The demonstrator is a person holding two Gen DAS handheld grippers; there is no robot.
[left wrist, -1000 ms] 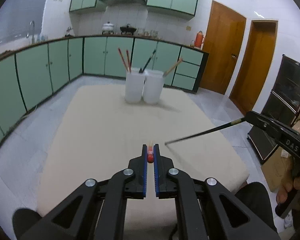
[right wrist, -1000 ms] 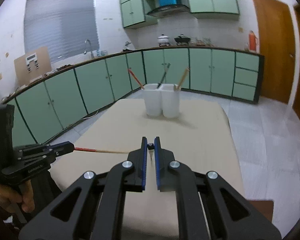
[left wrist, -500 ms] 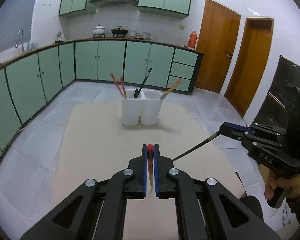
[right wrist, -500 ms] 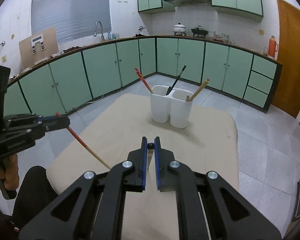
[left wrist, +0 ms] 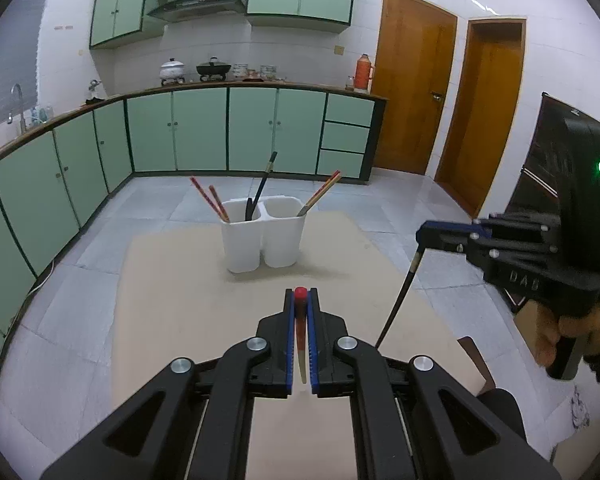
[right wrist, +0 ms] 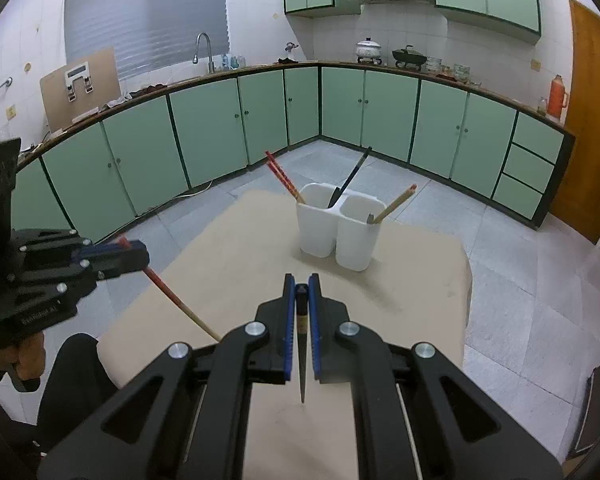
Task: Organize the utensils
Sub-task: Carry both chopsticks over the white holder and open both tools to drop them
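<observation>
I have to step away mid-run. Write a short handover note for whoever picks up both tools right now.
Left tool: shut on a red-topped chopstick, held off the table.
Right tool: shut on a black chopstick, also off the table.
White two-cup holder stands at the far end. Its left cup has two red chopsticks and a black one; its right cup has tan ones.
Done: several chopsticks are already in the holder.
Left: probably drop both held chopsticks into the left cup, with their likes.
</observation>
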